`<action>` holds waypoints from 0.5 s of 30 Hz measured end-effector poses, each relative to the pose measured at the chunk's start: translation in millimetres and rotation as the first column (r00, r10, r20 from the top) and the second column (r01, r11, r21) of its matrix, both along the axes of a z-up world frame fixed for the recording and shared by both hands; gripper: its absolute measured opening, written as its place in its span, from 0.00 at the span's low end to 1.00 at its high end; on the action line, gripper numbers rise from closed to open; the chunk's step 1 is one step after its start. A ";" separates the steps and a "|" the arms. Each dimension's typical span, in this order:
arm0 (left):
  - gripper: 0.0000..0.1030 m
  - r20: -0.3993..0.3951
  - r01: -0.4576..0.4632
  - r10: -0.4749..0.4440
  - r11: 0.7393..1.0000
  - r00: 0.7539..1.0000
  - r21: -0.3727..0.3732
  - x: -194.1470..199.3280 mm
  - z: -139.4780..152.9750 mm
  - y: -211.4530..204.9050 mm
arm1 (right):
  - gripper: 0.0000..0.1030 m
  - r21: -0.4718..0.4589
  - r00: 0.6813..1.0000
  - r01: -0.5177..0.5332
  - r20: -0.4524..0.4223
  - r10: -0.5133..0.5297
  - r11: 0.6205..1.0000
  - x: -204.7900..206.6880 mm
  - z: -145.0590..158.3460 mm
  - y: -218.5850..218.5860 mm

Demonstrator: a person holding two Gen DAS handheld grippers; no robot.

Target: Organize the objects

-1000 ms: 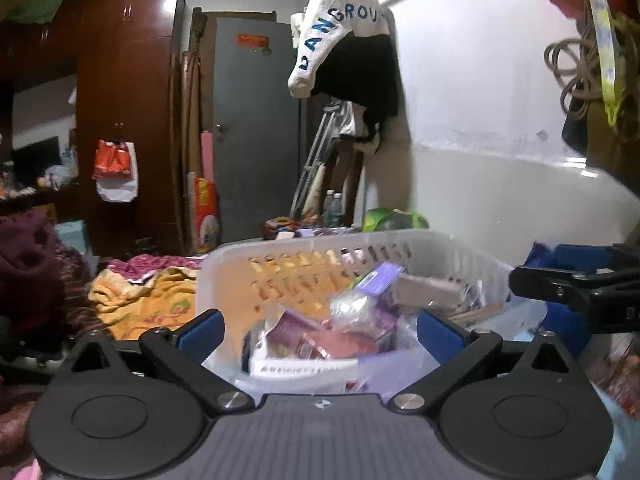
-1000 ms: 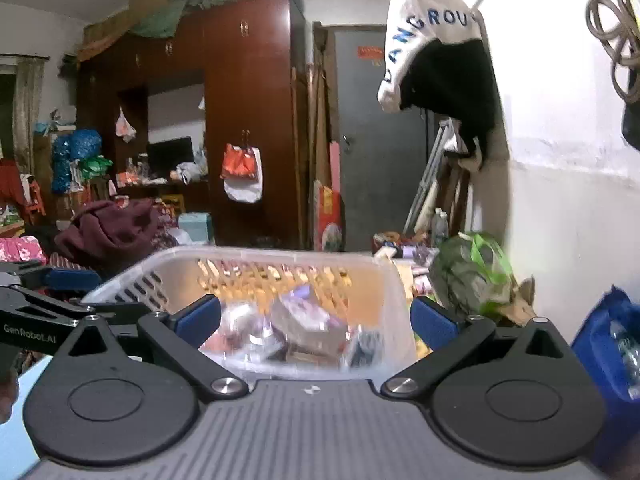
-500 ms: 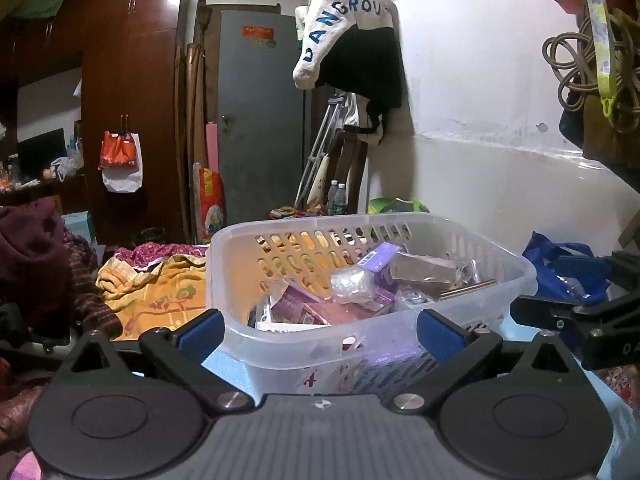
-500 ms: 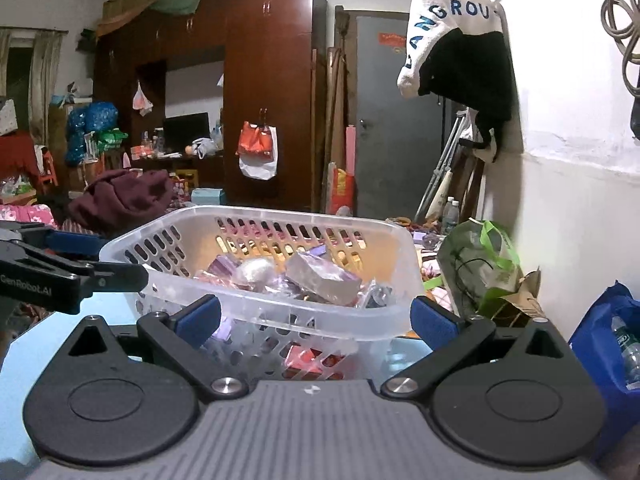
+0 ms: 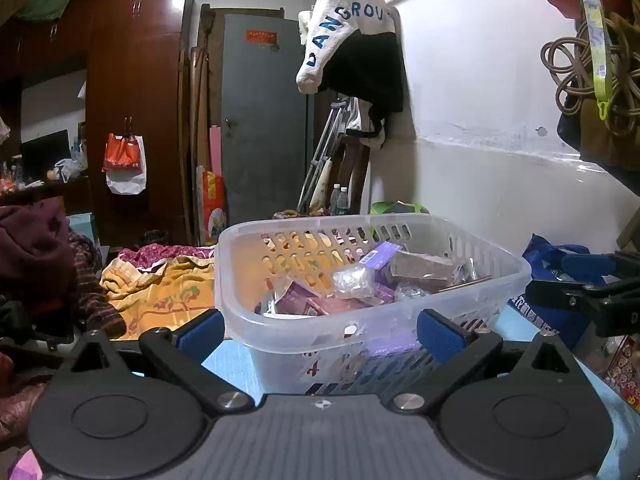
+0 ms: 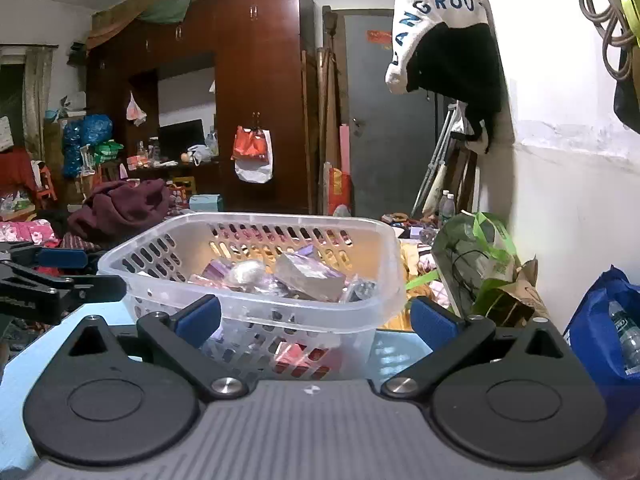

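Observation:
A translucent white slotted basket [image 5: 240, 240] stands on a light blue table [image 5: 236, 364], filled with several purple and pink packets [image 5: 320, 304] and clear wrapped items. It also shows in the right wrist view [image 6: 384, 280]. My left gripper [image 5: 320, 330] is open and empty, just in front of the basket's near wall. My right gripper [image 6: 316, 318] is open and empty, also just short of the basket. Each gripper shows at the edge of the other's view: the right one [image 5: 580, 280], the left one [image 6: 52, 276].
A blue bag [image 6: 604, 332] with a bottle and a green bag [image 6: 480, 264] sit right of the basket by the white wall. Yellow cloth [image 5: 160, 292] and dark clothes [image 5: 36, 248] lie to the left. A wardrobe [image 6: 256, 100] and a grey door stand behind.
Both grippers have dropped and pulled back from above the basket's rim to table level in front of it. The jaws stayed open.

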State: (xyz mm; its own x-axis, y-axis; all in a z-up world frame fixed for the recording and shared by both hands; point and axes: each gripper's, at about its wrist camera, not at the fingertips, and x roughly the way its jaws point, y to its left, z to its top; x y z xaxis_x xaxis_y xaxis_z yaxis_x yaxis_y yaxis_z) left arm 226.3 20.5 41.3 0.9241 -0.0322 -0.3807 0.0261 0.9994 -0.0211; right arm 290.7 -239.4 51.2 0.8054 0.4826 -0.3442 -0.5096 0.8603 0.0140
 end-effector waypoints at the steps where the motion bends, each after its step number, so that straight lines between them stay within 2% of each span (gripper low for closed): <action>1: 1.00 0.000 -0.002 0.002 1.000 1.000 -0.001 0.4 -0.3 0.3 | 1.00 0.002 1.000 0.002 -0.005 -0.002 1.000 0.9 -0.4 -0.9; 15: 1.00 -0.001 -0.010 0.010 1.000 1.000 -0.007 -2.6 -1.4 0.9 | 1.00 0.010 1.000 0.010 -0.016 -0.010 1.000 2.2 0.5 -8.1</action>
